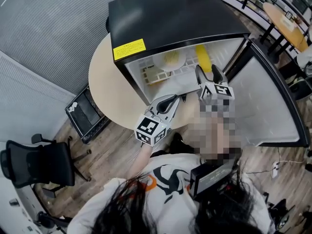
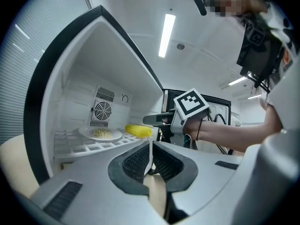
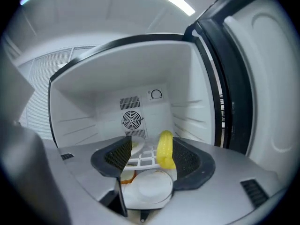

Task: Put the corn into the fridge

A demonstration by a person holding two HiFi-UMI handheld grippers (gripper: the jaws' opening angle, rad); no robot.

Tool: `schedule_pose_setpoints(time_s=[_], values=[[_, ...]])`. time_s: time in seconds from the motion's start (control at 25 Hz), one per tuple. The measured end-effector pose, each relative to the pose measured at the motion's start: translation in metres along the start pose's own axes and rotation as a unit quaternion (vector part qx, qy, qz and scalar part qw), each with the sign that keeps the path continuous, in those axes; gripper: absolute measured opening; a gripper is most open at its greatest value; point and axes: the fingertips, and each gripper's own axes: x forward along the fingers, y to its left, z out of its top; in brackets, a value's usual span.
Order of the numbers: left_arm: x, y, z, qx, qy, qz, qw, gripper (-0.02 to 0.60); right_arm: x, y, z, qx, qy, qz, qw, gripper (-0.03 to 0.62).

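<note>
A black mini fridge (image 1: 170,13) stands on a round beige table (image 1: 103,79) with its door (image 1: 273,101) swung open to the right. The yellow corn (image 1: 202,56) (image 2: 138,131) (image 3: 165,149) lies on the white wire shelf (image 2: 93,146) inside, at its right side. My right gripper (image 1: 208,73) (image 3: 152,156) reaches into the fridge opening; it is open, with the corn close beside its right pad (image 3: 190,159). My left gripper (image 1: 170,101) (image 2: 150,156) hangs below the opening, shut and empty.
A white plate of pale food (image 1: 170,60) (image 2: 100,134) sits on the shelf left of the corn. A white round dish (image 3: 149,186) lies on the level below. A black office chair (image 1: 39,162) and a black box (image 1: 85,113) stand on the floor at left.
</note>
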Motion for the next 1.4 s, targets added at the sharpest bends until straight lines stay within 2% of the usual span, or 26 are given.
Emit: schedule_pose_setpoints(time_s=[0.16,0.32,0.64,0.8,1.16,1.4], values=[[-0.013,-0.012,0.002,0.004,-0.004,-0.009,0.9999,0.014,-0.029,0.026,-0.007,0.019,-0.003,0.029,0.999,0.268],[-0.030,-0.027,0.001,0.007,-0.006,-0.017,0.9998,0.014,-0.054,0.048,-0.035,0.054,0.015,0.050,0.997,0.256],[-0.076,-0.054,-0.013,-0.001,0.001,-0.026,0.9997,0.014,-0.118,0.089,-0.066,0.067,0.018,0.057,0.996,0.135],[-0.093,-0.063,-0.027,-0.017,0.008,-0.024,0.9995,0.014,-0.146,0.106,-0.085,0.067,0.031,0.060,0.996,0.110],[-0.097,-0.102,-0.033,-0.026,-0.004,-0.034,0.9991,0.014,-0.198,0.105,-0.112,0.061,0.055,0.055,0.995,0.057],[-0.097,-0.130,-0.026,-0.008,-0.011,-0.022,0.9997,0.014,-0.228,0.101,-0.108,0.069,0.049,0.080,0.993,0.043]])
